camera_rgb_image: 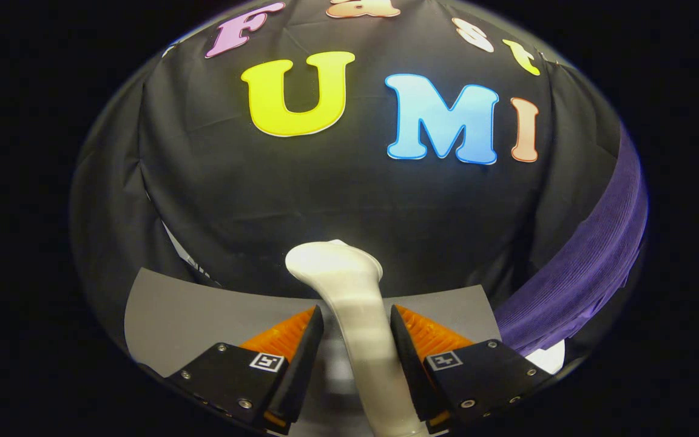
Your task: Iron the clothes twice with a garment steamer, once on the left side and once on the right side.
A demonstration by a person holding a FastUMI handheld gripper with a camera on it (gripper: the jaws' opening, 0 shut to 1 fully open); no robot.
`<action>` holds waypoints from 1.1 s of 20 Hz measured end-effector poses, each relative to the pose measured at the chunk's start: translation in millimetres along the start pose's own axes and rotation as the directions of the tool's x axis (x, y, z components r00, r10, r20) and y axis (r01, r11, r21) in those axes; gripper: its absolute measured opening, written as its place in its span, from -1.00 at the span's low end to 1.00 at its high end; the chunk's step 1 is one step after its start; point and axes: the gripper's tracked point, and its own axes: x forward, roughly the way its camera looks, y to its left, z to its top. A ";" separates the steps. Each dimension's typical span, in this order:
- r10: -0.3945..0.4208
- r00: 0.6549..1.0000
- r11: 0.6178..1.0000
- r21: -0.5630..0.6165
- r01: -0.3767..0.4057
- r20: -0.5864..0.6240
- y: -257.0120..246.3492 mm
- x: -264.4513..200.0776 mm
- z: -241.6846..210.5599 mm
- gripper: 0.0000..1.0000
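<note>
Fingers [356, 331] closed narrowly on white garment steamer [349, 291] handle, both pressing

- The white garment steamer [355, 303] is standing between the fingers of the gripper [357, 340], taking up the gap; both fingers are pressing on its handle, so nothing else is passing there.
- The grey table [185, 315] is lying bare on either side of the fingers.
- The black booth wall [337, 200] is closing off the space beyond the table.
- Purple clothes [586, 261] are hanging to the right, blocking that side.
</note>
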 end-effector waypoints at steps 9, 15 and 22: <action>0.052 0.998 0.995 0.081 -0.050 -0.025 2.6 -0.4 -11.0 -0.04; 0.046 0.986 0.996 0.066 -0.057 0.158 -4.8 -54.0 -3.7 -0.14; 0.054 0.920 0.998 0.016 -0.066 0.388 -18.3 -147.7 4.5 -0.28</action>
